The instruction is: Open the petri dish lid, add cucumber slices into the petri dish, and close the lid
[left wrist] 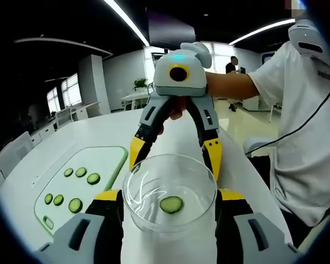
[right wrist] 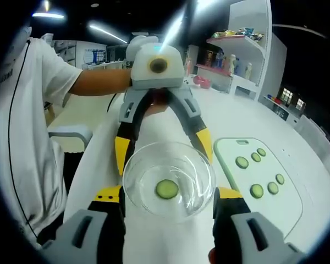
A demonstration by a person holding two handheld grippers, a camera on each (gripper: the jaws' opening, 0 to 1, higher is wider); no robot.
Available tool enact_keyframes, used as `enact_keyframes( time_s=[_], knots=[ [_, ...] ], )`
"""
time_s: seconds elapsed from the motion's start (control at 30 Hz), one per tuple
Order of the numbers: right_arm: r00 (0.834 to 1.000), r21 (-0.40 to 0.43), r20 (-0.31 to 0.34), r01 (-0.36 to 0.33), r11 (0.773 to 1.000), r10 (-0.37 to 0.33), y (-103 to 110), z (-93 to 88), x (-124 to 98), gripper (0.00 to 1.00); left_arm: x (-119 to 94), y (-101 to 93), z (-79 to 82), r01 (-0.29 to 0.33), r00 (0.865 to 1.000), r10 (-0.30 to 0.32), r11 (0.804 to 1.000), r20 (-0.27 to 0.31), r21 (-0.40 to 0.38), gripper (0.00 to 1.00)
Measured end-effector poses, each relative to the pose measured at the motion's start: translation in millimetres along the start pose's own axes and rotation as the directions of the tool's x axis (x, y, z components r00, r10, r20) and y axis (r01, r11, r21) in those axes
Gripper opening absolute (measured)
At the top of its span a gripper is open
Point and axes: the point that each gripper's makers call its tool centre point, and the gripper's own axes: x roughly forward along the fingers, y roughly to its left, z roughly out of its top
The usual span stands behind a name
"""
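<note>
1. Near the desk edge closest to the person: a clear round glass dish, one cucumber slice lying flat inside it.
2. Cannot tell whether a lid sits on the dish; too clear to judge.
3. In the left gripper view, jaws of the left gripper spread wide, one yellow tip on each side of the dish, just beside its wall. Cannot tell whether pressing on the glass or only flanking it.
4. Facing it from across the dish, the right gripper, held by a bare forearm; jaws also wide, yellow tips down at the far rim of the dish.
5. Same layout mirrored in the right gripper view: right gripper jaws wide on either side of the dish, slice near the dish's middle, left gripper opposite with tips at the far rim. Grip or mere closeness again impossible to tell.
6. Beside the dish, further in from the desk edge: a white cutting board with a green border, lying flat, apart from the dish.
7. On the cutting board: six more cucumber slices in two loose groups of three, none touching the dish.
8. White T-shirt on the person, seated or standing at the desk edge.
9. Behind the desk, a white shelf with small colourful items.
</note>
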Motion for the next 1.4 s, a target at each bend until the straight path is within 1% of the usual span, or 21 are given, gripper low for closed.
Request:
enact_keyframes(
  time_s=[0.77,1.4],
  knots=[
    [1.0,0.017,-0.016,-0.023,1.0,0.023,4,-9.4,14,0.64,1,0.9,-17.5,0.007,1.0,-0.007,1.0,-0.003,-0.029,0.67],
    [0.999,0.029,-0.036,-0.037,0.999,0.038,5,-18.4,23,0.64,6,2.0,-27.9,0.009,1.0,-0.009,0.999,-0.004,-0.049,0.67]
  ],
)
